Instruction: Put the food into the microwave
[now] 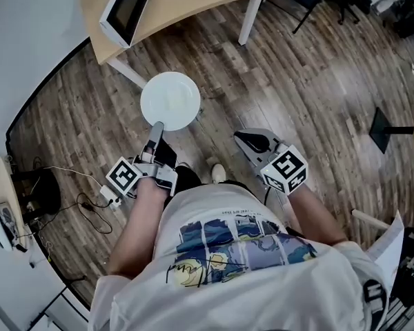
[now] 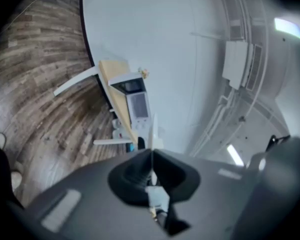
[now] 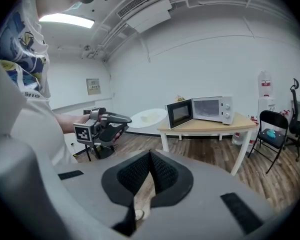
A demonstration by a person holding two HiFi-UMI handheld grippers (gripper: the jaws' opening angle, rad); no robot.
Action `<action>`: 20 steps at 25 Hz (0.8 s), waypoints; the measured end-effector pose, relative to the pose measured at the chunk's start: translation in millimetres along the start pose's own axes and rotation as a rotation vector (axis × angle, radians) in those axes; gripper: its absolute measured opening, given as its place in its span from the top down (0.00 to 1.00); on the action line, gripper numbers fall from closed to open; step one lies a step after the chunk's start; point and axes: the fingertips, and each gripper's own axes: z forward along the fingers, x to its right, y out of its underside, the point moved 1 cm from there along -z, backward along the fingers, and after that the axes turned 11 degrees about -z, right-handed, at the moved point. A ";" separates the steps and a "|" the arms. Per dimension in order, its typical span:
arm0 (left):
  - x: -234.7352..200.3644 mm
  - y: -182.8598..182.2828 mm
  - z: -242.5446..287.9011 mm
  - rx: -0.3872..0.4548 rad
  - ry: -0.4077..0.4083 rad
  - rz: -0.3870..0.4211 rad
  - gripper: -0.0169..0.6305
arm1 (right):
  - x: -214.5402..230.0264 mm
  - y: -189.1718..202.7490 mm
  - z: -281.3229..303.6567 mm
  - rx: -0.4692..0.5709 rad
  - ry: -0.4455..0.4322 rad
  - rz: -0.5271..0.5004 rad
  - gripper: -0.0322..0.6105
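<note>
Left gripper (image 1: 156, 127) holds the round white plate (image 1: 186, 88) by its near rim, out over the floor; right gripper (image 1: 243, 141) carries nothing.

I see my left jaws pinched onto the plate's edge. From that gripper's own camera the plate shows edge-on, a thin white blade running out from between the pads. The plate hangs roughly level above the brown wood-plank floor (image 1: 297, 81), well short of the pale wooden table (image 1: 193, 9). The food (image 3: 149, 116) on it is only a faint pale patch, and I cannot tell what it is. On the table stands the boxy white microwave (image 3: 213, 109) with its dark-glass door (image 3: 179, 113) swung open. My right jaws are pressed together at the tips with nothing between them, tilted a little downward.
</note>
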 end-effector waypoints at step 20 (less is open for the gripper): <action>-16.5 -113.3 204.8 -0.178 0.007 0.041 0.95 | 158.9 -52.2 103.6 -0.034 0.203 0.058 0.90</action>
